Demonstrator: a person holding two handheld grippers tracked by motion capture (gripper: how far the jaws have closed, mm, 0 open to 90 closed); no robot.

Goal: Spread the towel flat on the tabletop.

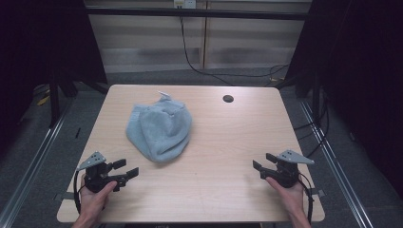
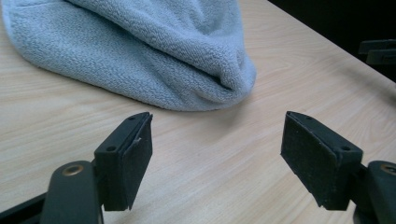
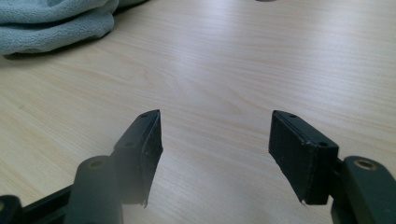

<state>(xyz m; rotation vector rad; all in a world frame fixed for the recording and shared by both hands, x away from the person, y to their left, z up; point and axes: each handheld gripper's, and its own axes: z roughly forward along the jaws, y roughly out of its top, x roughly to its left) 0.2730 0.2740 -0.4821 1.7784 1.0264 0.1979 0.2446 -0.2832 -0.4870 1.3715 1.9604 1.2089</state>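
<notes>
A crumpled light blue-grey towel (image 1: pixel 159 130) lies in a heap on the wooden table (image 1: pixel 228 142), left of centre. My left gripper (image 1: pixel 127 169) rests near the front left corner, held by a hand, jaws open and empty, pointing toward the towel. In the left gripper view the towel (image 2: pixel 140 51) lies just beyond the open gripper (image 2: pixel 217 158). My right gripper (image 1: pixel 262 162) sits at the front right, open and empty, well apart from the towel. In the right gripper view the gripper (image 3: pixel 215 156) faces bare wood, with the towel (image 3: pixel 51 23) at the far upper left.
A small round hole (image 1: pixel 228 99) is in the table near its back edge. Black cables (image 1: pixel 199 66) run over the floor behind the table. Dark frame posts stand at both sides.
</notes>
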